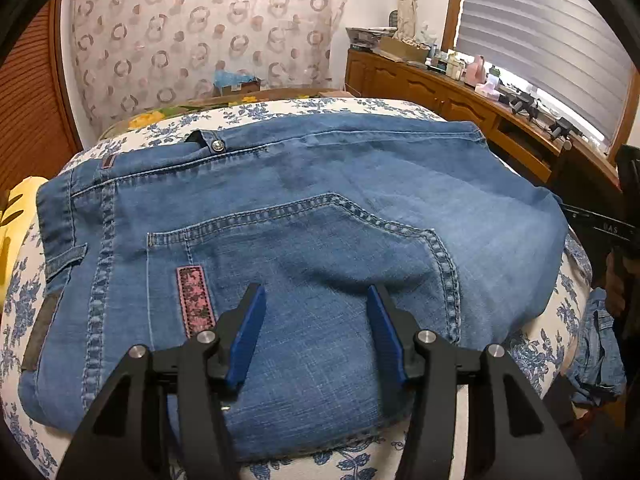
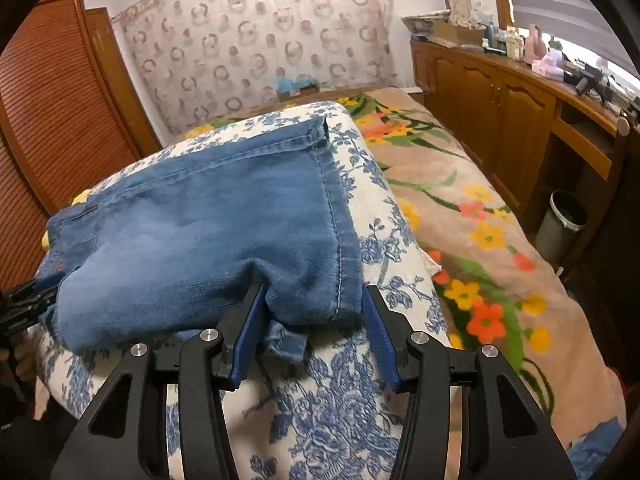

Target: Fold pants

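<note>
Floral bed [image 2: 500, 216] — blue-flowered cushion [image 2: 320, 408], folded jeans [image 1: 320, 208]

Faded blue denim pants [image 1: 304, 208] with a pink-black patch [image 1: 194, 300] lie on a white, blue-flowered cover [image 2: 320, 420].

A circle-patterned curtain [image 2: 256, 36] is hanging across the upper centre. Louvered wooden doors [image 2: 44, 120] are standing at left. A cluttered wooden cabinet [image 2: 488, 96] is running under a bright blinded window [image 1: 540, 40]; what appears to be a bin [image 2: 564, 220] is sitting at right.

faded denim pants [image 1: 320, 200] on matt floral cloth cover [image 2: 320, 420]; glossy wooden cabinets [image 2: 492, 100].
</note>
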`<state>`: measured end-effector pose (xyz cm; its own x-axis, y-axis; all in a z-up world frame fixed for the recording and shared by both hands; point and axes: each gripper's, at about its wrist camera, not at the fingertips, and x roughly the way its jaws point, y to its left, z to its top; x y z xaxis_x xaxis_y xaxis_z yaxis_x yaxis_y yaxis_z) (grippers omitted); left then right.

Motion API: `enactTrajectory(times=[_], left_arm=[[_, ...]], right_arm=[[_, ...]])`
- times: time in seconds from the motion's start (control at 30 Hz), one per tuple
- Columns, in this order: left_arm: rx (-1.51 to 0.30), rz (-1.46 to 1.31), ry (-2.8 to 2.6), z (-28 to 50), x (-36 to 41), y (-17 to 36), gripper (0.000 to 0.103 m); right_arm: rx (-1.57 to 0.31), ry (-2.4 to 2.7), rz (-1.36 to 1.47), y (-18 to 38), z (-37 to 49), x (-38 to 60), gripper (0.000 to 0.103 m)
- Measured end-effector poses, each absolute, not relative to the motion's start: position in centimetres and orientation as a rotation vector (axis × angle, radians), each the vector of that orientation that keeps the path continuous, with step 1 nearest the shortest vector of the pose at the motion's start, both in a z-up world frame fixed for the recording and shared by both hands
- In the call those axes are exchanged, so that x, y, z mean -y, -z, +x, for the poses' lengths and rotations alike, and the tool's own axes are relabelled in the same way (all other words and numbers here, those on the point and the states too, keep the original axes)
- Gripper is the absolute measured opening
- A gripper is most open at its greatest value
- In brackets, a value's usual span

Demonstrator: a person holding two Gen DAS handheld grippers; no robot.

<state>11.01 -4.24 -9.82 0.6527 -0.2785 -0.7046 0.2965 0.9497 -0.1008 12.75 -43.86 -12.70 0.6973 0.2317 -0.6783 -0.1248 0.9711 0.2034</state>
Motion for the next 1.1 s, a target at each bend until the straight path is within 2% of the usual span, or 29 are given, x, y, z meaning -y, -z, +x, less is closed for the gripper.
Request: enactTrajectory(times=[0.03,0.1,0.17,0.53,1.1], left_arm=[[-0.796,0.023,0.327,11.1,4.2,9.8,0.053],[-0.800,0.022,0.331,11.0,4.2,9.7,0.053],[-0.813,0.029,0.330,11.0,4.2,9.4,0.053],[-0.805,0.037,0.310,9.8,2.4,7.1,0.053],[-0.701,-0.019,0.182,6.9,-5.6,3.6,0.053]], right_arm=[[-0.769,-0.198,0.145,12.6,12.7,43.8,0.042],[-0.750,-0.213,0.149,12.2,12.6,43.5,0.024],[-0.728,-0.226,0.128,11.5,12.6,43.1,0.013],[-0.555,-0.264,-0.006,5.0,13.1,38.4,0.008],[-0.428,-0.582,-0.175,-1.2,14.4,20.7,0.007]])
